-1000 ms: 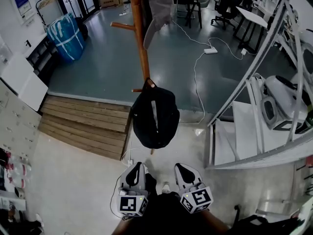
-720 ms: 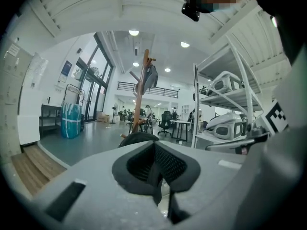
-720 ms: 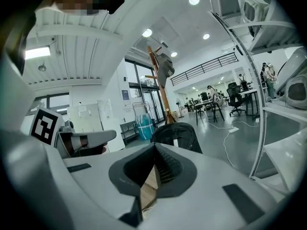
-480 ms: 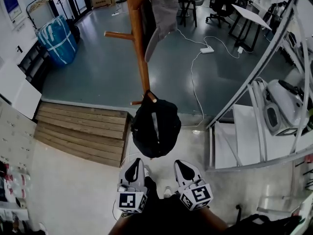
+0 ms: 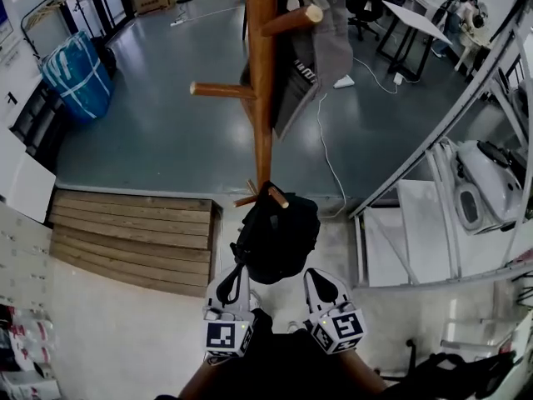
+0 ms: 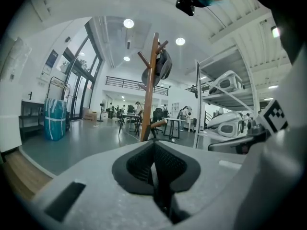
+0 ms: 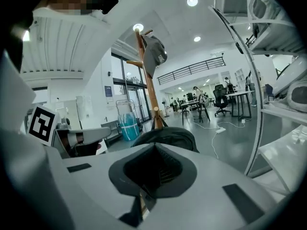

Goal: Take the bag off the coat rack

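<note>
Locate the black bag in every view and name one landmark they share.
Head view: black bag at centre, hanging from a low peg.
Left gripper view: not visible.
Right gripper view: low centre, under the rack's pole.
Shared landmark: the wooden coat rack.

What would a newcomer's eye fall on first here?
A tall wooden coat rack stands at the centre of the head view, with a black bag hanging from a low peg and a grey garment higher up. Just below the bag, the left tongs and right tongs point toward it, both shut and empty.
</note>
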{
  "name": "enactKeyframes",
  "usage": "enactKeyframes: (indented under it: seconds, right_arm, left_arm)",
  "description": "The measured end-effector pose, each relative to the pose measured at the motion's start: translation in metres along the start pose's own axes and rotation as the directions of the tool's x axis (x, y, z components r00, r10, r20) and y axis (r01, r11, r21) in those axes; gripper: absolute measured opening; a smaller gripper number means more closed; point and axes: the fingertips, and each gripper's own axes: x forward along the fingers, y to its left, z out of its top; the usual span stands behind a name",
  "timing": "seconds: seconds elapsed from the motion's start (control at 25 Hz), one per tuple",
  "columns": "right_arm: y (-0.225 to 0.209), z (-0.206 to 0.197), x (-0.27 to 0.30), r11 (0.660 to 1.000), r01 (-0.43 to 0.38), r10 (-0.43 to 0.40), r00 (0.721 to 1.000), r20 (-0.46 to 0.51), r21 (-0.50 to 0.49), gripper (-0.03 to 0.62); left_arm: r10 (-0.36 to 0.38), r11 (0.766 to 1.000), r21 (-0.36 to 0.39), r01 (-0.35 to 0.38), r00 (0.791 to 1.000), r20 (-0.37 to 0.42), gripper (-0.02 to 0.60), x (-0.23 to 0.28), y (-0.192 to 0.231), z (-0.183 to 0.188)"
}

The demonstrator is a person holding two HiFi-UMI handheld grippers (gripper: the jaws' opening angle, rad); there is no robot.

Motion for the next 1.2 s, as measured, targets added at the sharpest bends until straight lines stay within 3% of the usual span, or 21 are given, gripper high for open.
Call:
enactKeyframes:
  seconds: [0.28, 0.44, 0.64, 0.84, 0.96, 1.2]
  right_arm:
    - [-0.013, 0.013, 0.032, 0.996, 0.092, -0.092, 0.995, 0.021, 0.0, 0.012]
    - [-0.02, 0.021, 0.047, 0.995, 0.1, -0.1, 0.995, 0.026, -0.008, 0.012]
    - [-0.037, 0.022, 0.064, 0.998, 0.066, -0.066, 0.998, 0.007, -0.023, 0.014]
    - [-0.058, 0.016, 0.077, 0.999, 0.019, -0.02, 0.999, -0.027, -0.045, 0.014]
    - [-0.071, 0.015, 0.085, 0.998, 0.006, -0.008, 0.999, -0.038, -0.056, 0.015]
    - [-0.088, 0.008, 0.103, 0.997, -0.034, 0.027, 0.996, -0.088, -0.074, 0.08]
  left_arm:
    - [-0.072, 0.997, 0.023, 0.074, 0.995, -0.076, 0.018, 0.031, 0.027, -0.011]
    - [-0.084, 0.996, 0.013, 0.086, 0.992, -0.095, 0.018, 0.045, 0.035, -0.015]
    - [-0.086, 0.996, 0.022, 0.089, 0.99, -0.113, 0.023, 0.061, 0.031, -0.022]
    - [-0.05, 0.998, 0.032, 0.054, 0.991, -0.121, 0.118, 0.075, 0.03, -0.033]
    - [-0.019, 0.999, 0.029, 0.023, 0.99, -0.137, 0.138, 0.082, 0.031, -0.039]
    - [0.021, 0.999, 0.034, -0.016, 0.985, -0.17, 0.16, 0.091, 0.029, -0.05]
